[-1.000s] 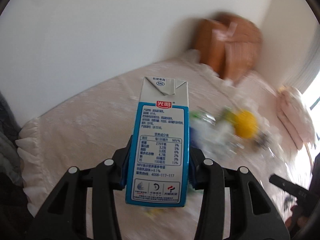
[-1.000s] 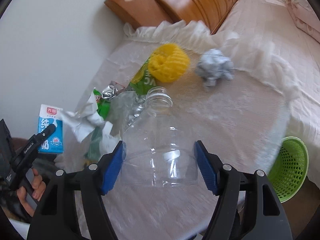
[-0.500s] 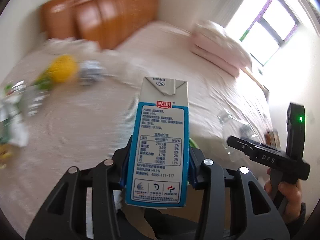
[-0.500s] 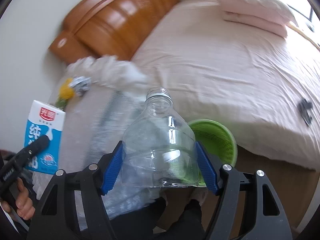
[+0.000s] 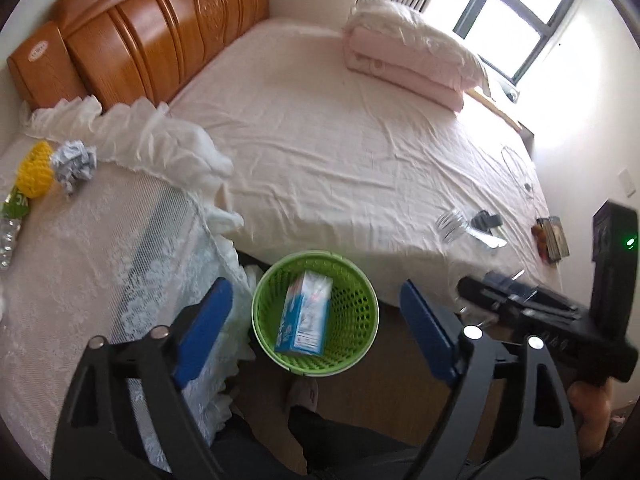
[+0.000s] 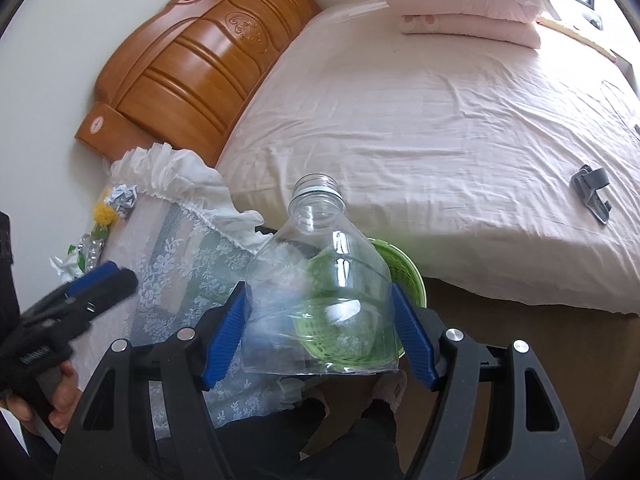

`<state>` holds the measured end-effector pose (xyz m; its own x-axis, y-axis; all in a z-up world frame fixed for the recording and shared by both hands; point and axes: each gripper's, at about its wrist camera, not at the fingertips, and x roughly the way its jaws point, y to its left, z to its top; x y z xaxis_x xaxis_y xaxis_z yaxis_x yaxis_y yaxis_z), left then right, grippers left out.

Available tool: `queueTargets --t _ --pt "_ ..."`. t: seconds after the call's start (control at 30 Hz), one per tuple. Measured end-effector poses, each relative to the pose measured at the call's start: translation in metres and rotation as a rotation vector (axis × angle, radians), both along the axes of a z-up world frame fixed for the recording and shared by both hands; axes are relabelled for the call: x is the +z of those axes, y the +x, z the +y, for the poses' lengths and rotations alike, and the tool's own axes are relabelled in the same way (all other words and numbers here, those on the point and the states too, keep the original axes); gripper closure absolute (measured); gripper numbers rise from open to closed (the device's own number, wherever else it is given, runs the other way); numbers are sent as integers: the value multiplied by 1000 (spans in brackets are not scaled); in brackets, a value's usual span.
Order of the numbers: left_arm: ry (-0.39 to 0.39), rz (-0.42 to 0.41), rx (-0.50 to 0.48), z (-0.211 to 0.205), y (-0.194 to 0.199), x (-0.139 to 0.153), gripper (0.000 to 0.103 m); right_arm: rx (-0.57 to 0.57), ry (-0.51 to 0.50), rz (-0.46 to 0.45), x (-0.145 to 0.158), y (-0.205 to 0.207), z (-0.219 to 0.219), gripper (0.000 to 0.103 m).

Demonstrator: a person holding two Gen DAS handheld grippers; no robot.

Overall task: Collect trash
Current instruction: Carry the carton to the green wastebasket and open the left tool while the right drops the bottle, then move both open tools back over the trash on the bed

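Dropped milk carton (image 5: 306,314) lies inside green basket (image 5: 362,298); left hand-held gripper (image 5: 316,330) spreading, empty; right hand-held gripper (image 6: 320,330) pinches bottle (image 6: 320,288).

The carton (image 5: 306,315) lies in the basket (image 5: 360,346). The basket stands on the floor between the table (image 5: 80,280) and the bed (image 5: 360,140).

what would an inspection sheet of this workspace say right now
surface: lace-covered white table beside the bed
job's things: blue and white milk carton lies inside the green plastic mesh basket on the floor; clear plastic bottle held above it
clutter: yellow knitted ball, crumpled grey paper wad on the table
grippers: left gripper opening, nothing between its fingers; right gripper shut on the bottle
cables: thin white cable on the bed
surroundings: pink-sheeted bed, carved wooden headboard, window
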<state>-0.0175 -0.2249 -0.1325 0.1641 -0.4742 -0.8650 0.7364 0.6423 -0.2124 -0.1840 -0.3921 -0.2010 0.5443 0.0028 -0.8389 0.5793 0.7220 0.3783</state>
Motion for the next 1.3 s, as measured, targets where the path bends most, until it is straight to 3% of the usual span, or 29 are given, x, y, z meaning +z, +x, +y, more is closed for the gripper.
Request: queueTargets --t 0.2,0.47,0.53,0.6,0.93,1.3 --pt "-15 -77 45 8 6 19 8 43 2 20 -10 18 10 32" --pt "-38 -136 85 35 15 34 8 90 -27 101 -32 45 30 31" --pt "-43 -152 94 40 16 36 8 92 -49 131 -37 51 37 12" --pt "-51 -158 100 44 18 39 8 84 -112 165 -36 58 47 2" --pt "-59 -124 137 64 32 36 8 153 -113 146 -22 85 80 2" --pt "-62 -96 172 79 44 32 8 131 -82 124 -17 92 85 2"
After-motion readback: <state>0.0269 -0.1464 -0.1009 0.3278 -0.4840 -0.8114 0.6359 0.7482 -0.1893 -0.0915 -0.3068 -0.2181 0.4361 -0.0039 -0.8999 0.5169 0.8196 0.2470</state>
